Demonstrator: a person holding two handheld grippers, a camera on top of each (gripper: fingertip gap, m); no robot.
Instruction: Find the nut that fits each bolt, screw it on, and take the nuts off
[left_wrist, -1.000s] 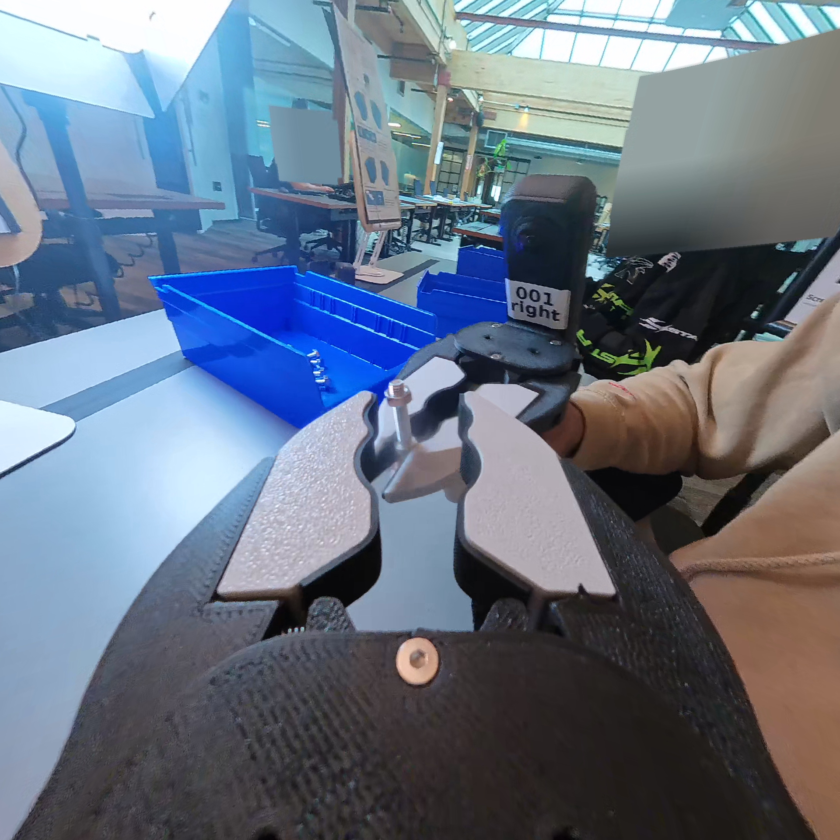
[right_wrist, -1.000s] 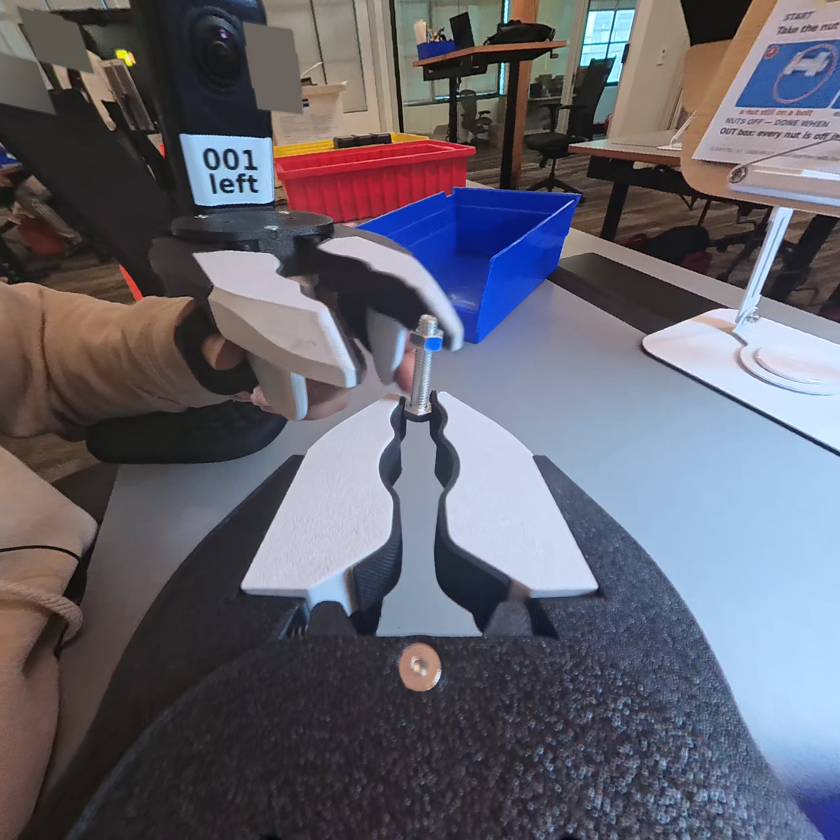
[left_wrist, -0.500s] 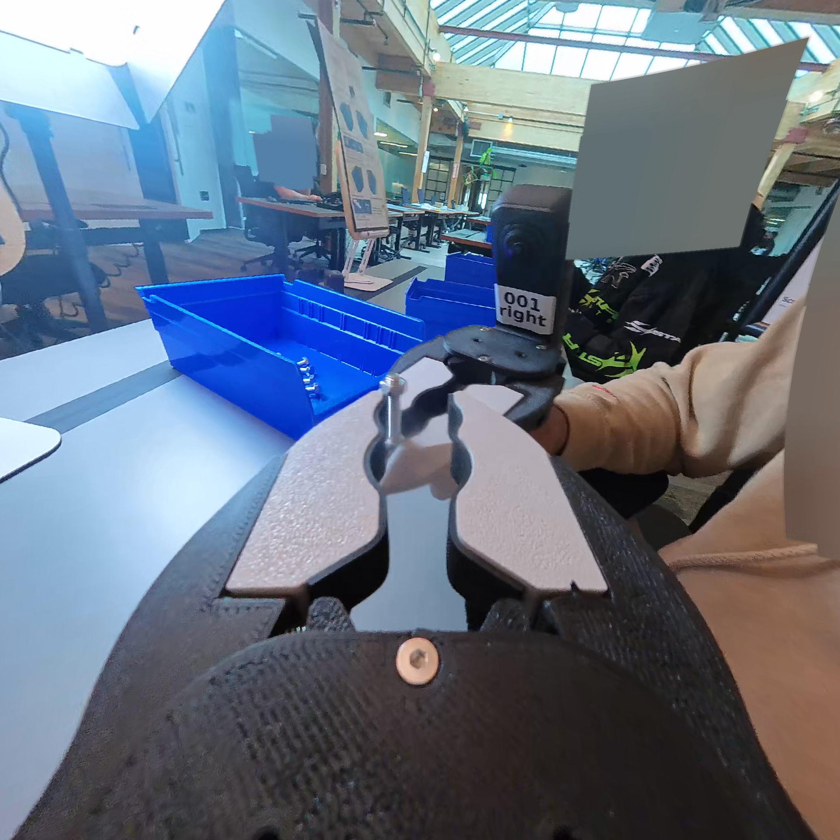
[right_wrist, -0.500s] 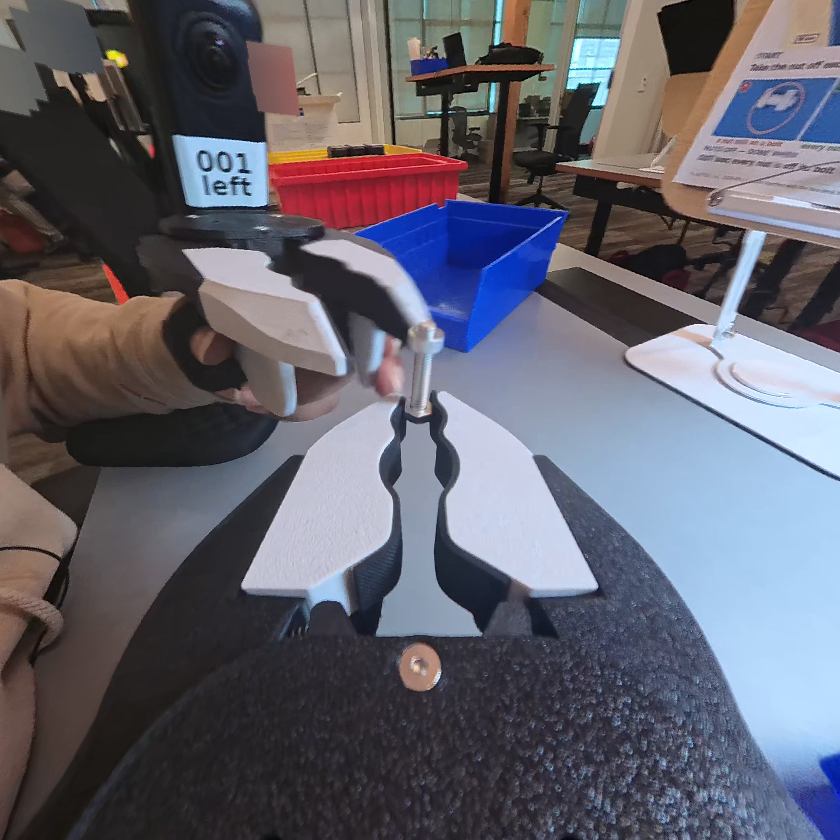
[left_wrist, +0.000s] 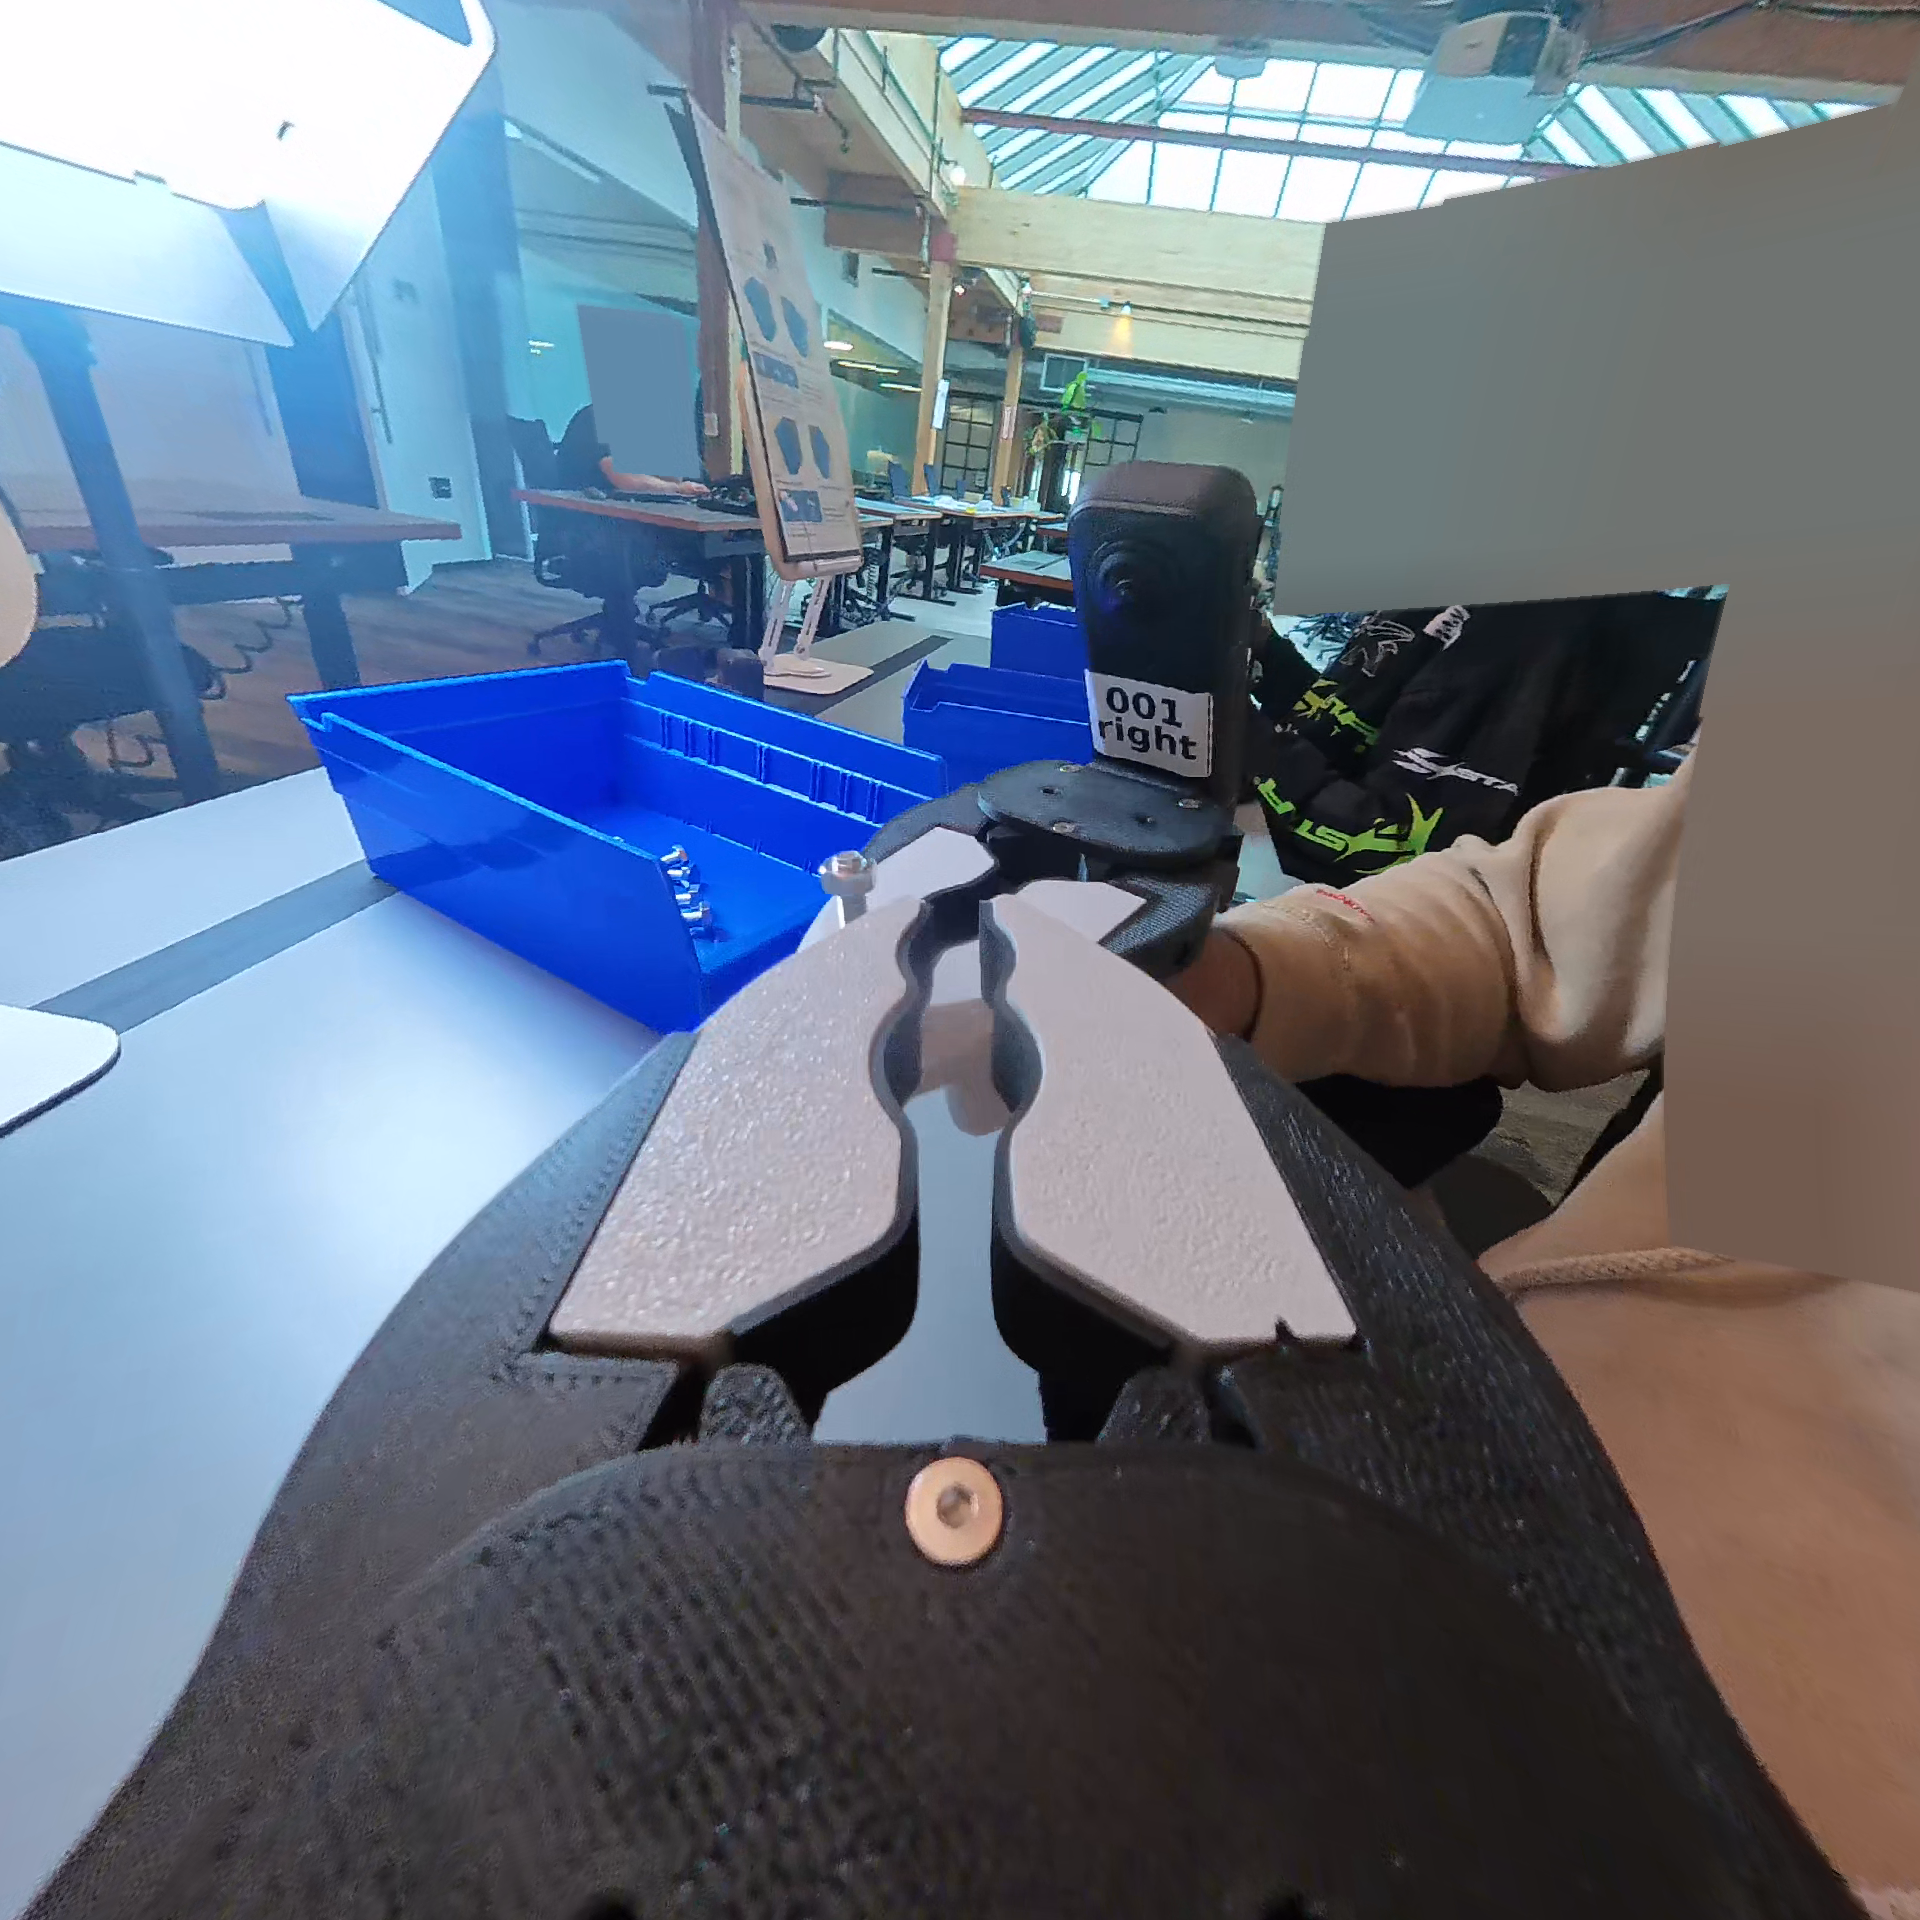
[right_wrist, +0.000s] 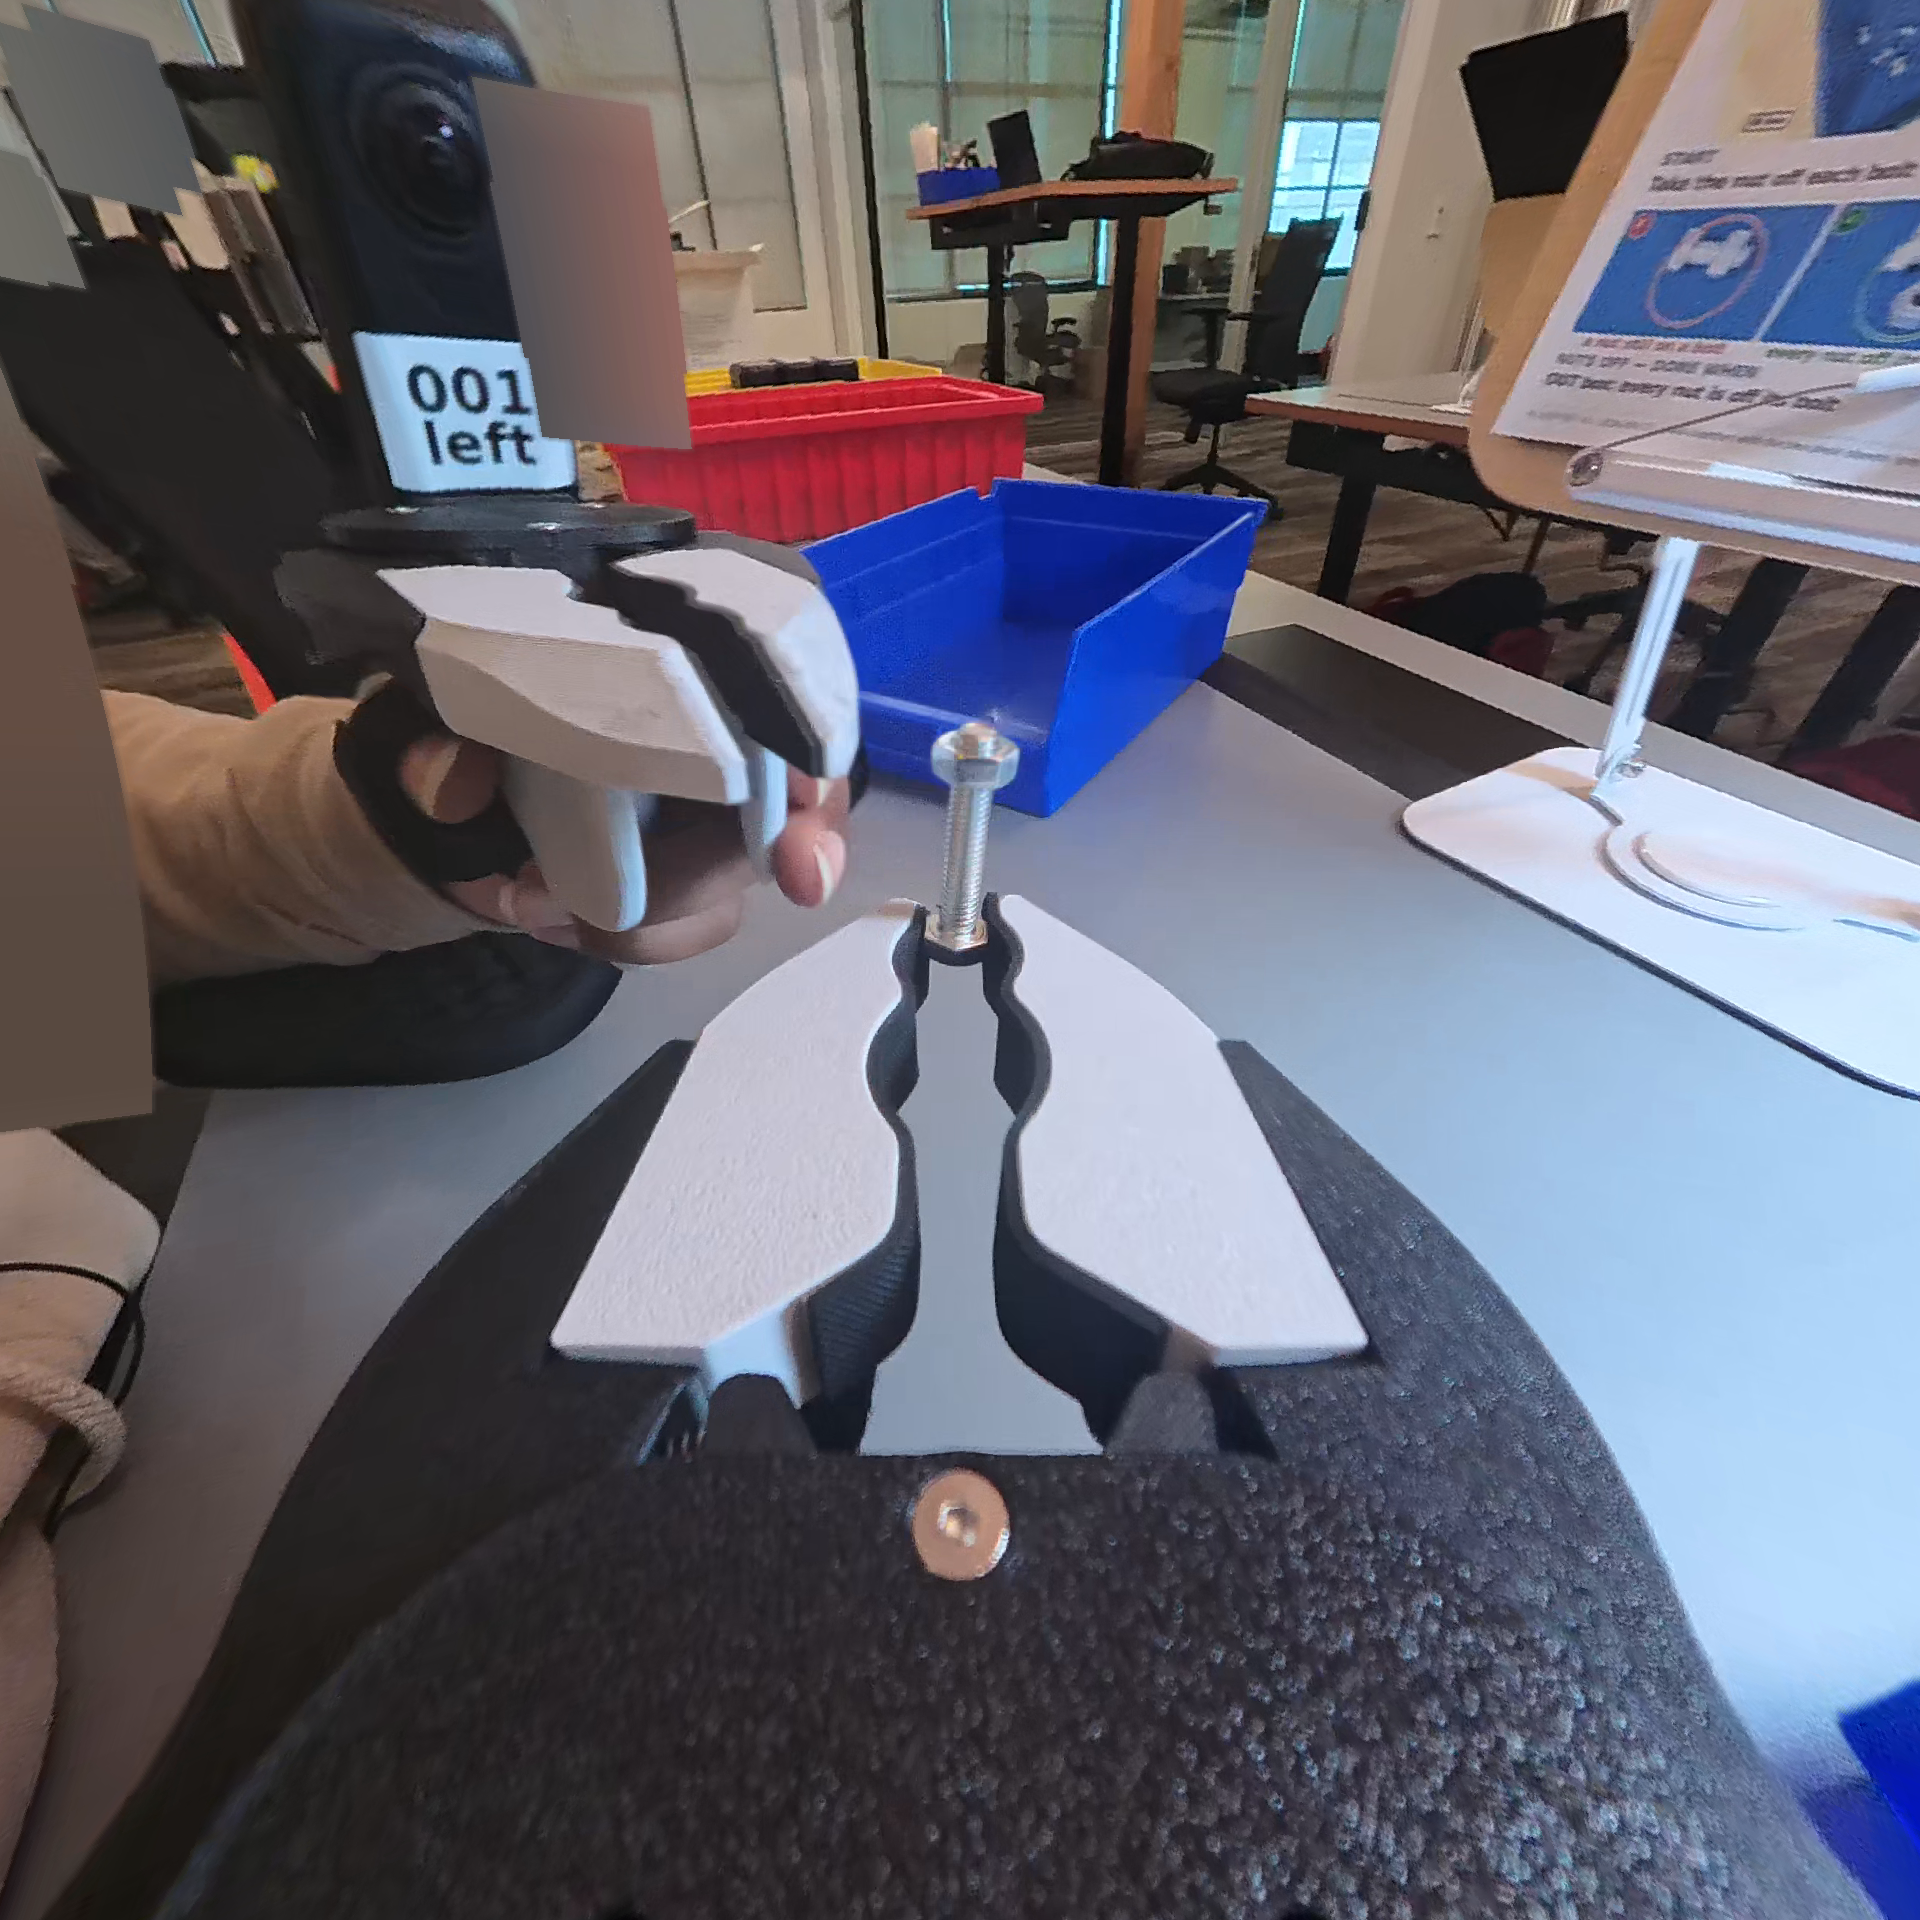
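The left gripper (right_wrist: 805, 727) has released the nut (right_wrist: 974, 750) and drawn back to the left; it now sits clear of the bolt (right_wrist: 961, 847), fingers (left_wrist: 831, 1091) nearly together with nothing between them. The nut, gripped a second ago, now stands exposed at the bolt's top end.

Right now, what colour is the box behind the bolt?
Blue; the box shows best in the right wrist view.

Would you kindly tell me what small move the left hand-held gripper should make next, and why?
Probably move onto the small silver hex nut and grip it: the left hand-held gripper sits beside it, apparently empty, while the right hand-held gripper holds the threaded silver bolt upright.
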